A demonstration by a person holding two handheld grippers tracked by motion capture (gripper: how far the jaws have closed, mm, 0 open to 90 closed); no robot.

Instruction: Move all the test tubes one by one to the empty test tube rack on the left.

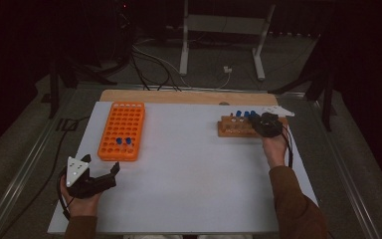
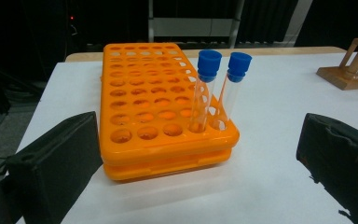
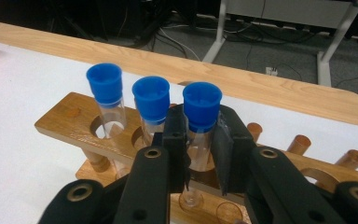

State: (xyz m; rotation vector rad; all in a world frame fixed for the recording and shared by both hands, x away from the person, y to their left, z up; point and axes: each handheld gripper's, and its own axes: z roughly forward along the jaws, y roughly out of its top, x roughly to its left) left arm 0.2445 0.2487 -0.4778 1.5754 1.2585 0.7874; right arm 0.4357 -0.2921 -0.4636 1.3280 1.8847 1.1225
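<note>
An orange tube rack (image 1: 121, 130) lies at the table's left, with two blue-capped test tubes (image 1: 123, 142) standing in its near row. In the left gripper view the rack (image 2: 154, 107) and its two tubes (image 2: 207, 88) stand just ahead of my left gripper (image 2: 200, 144). That gripper (image 1: 104, 170) is open with nothing between its jaws, near the front left edge. At the right, a wooden rack (image 1: 231, 130) holds three blue-capped tubes. My right gripper (image 1: 256, 121) (image 3: 200, 151) is shut on the rightmost tube (image 3: 202, 107), which stands in its hole.
The white table top (image 1: 189, 169) spans the space between the two racks. Bare wooden pegs (image 3: 300, 142) stick up on the wooden rack's right side. Cables and a white stand's legs (image 1: 184, 55) lie on the floor beyond the table.
</note>
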